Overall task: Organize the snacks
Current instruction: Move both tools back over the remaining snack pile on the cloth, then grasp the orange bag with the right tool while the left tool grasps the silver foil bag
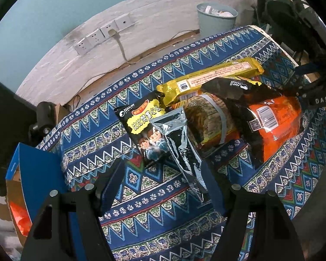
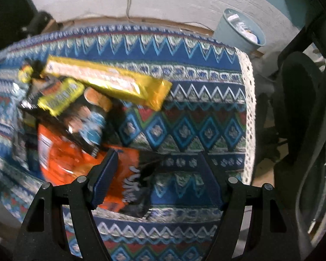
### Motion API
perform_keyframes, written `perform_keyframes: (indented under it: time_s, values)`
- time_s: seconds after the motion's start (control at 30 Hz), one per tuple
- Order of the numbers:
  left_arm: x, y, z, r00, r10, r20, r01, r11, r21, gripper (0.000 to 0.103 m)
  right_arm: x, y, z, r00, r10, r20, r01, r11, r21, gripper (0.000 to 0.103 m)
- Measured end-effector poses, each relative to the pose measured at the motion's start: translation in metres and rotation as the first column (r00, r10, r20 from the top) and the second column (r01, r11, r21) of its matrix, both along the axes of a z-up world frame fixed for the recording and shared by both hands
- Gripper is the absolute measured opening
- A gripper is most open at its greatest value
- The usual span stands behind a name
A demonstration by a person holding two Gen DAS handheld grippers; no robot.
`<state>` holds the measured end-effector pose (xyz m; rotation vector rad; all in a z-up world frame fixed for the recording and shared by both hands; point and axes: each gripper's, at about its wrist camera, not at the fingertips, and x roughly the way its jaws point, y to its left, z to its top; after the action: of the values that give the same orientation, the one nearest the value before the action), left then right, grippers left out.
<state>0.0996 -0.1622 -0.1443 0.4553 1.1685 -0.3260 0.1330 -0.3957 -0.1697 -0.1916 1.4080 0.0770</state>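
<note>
Snacks sit in one loose heap on the surface [image 1: 141, 204], which is covered by a blue patterned cloth. In the left wrist view the heap fills the centre and right of the frame: a long gold biscuit packet [image 1: 213, 76] at the top, a black-and-yellow cartoon packet [image 1: 144, 126] at centre, a silver foil pouch [image 1: 182, 152] leaning over it toward the bottom, a brown-and-yellow packet [image 1: 208, 117] under the others, and an orange-and-black bag [image 1: 269, 119] at the right. They overlap one another; none is sorted.

At the lower left edge of the same view stands a blue cardboard box [image 1: 32, 169], open, with something orange showing inside. Judgement: this is the likely container, and at most one item is in it already. What the orange thing is cannot be told.

Left tongs [image 1: 163, 187]: spread, nothing pinched; the tail of the silver pouch lies between the pads without visible contact.

Right tongs [image 2: 156, 176]: spread, nothing pinched. In the blurred right wrist view they hang over the lower end of the orange bag [image 2: 76, 161], left pad just above it; contact cannot be confirmed.

Progress, judged: early. The whole heap remains to be moved or arranged. Both tongs appear placed for a first pick, silver pouch for the left, orange bag for the right.
</note>
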Motion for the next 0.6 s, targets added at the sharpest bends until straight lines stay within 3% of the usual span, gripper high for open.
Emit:
perform_keyframes:
  time_s: [0.2,0.6]
  values:
    - [-0.007,-0.005,-0.001,1.0,-0.019,-0.008,0.019,1.0,0.008,0.074,-0.012,0.002,-0.01,0.997,0.037,-0.067,-0.04,0.998,-0.043,0.075]
    - [-0.023,-0.002,-0.001,0.998,-0.024,-0.053,0.024,1.0,-0.002,0.074,-0.06,0.0,-0.011,0.986,0.054,-0.157,-0.045,0.997,0.061,0.075]
